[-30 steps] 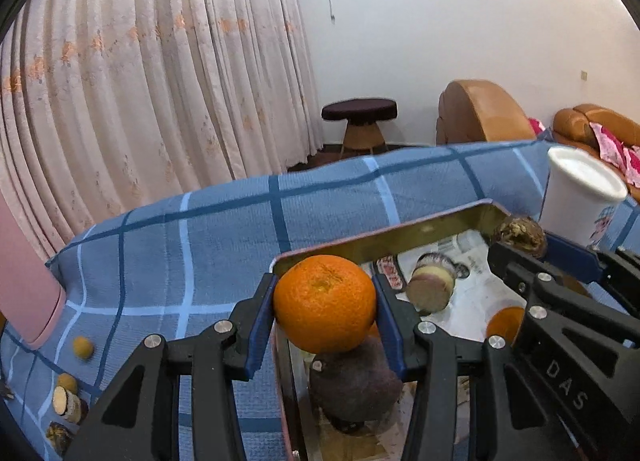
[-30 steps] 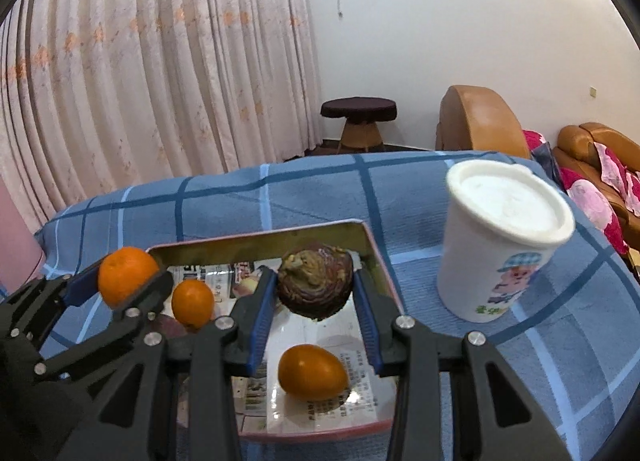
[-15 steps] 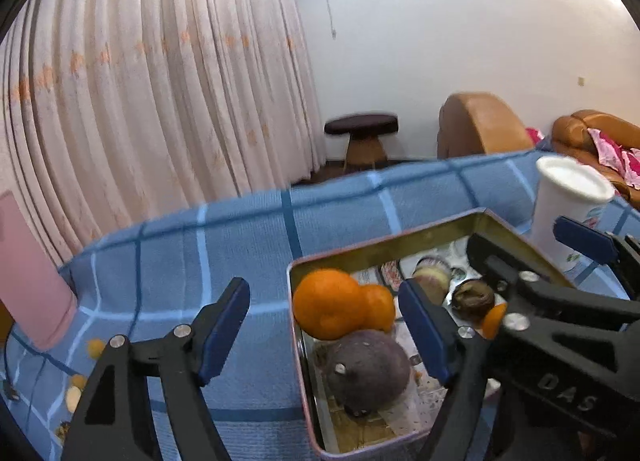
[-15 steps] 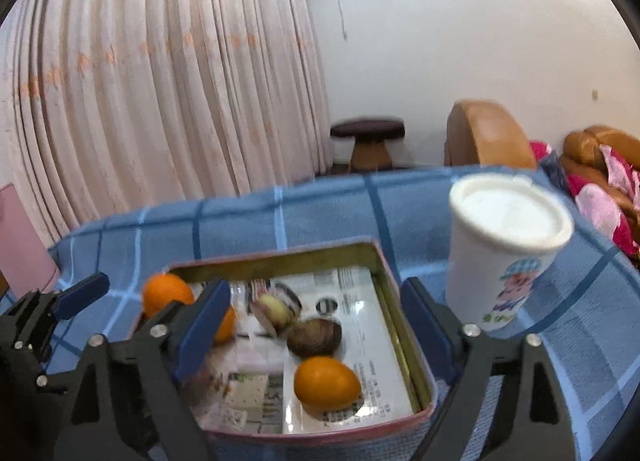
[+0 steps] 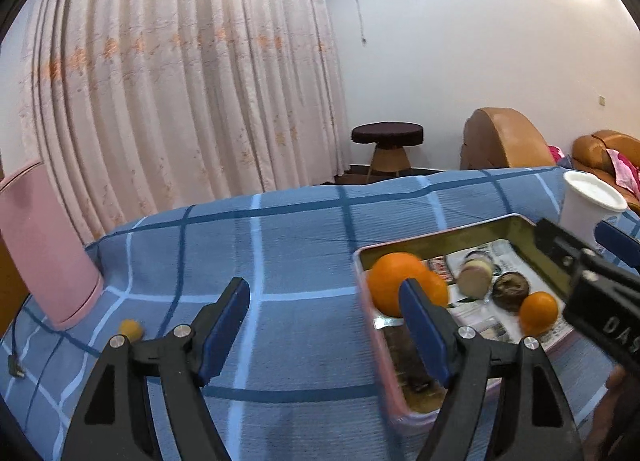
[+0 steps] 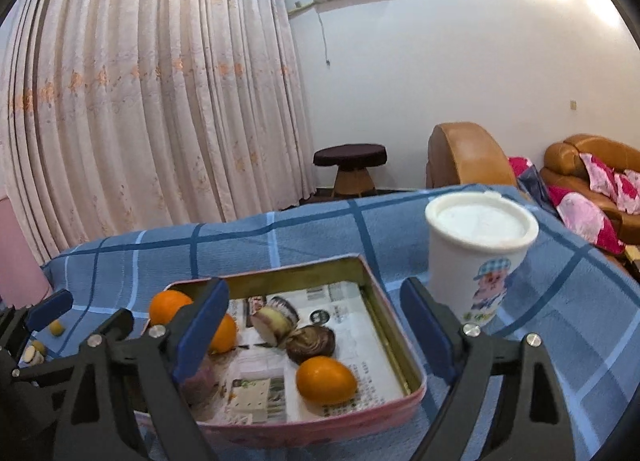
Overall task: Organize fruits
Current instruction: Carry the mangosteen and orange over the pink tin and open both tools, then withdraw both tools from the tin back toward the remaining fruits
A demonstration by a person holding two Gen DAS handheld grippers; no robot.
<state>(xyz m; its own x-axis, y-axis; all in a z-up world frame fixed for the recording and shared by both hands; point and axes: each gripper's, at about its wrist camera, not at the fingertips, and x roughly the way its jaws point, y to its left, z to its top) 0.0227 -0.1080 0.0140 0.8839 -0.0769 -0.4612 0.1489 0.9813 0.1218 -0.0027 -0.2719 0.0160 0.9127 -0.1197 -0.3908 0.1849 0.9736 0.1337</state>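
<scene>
Left wrist view, left to right. A pink container stands at the far left on the blue checked cloth; a small yellow fruit lies loose just in front of it. The left gripper has its jaws wide apart with nothing between the pads. A second ago it was clamped on the big orange; that orange now sits in the near-left corner of the tin tray, touching a smaller orange partly hidden behind the right finger. The gripper has also pulled back and to the left, so only cloth lies between its fingers and the tray is off to the right.

Right wrist view, left to right. The tip of the left gripper shows at the far left edge, with a few small loose fruits on the cloth beside it. The right gripper also stands wide, pads touching nothing. A second ago it held the dark brown wrinkled fruit; this now rests on the newspaper lining in the tray's middle, touching a cut purple-skinned piece and just behind an oval orange fruit. A dark purple fruit is partly hidden behind the left finger. The white lidded cup stands upright on the cloth to the right of the tray, apart from it, much as before.

Tray count visible: six pieces, none in either gripper.
</scene>
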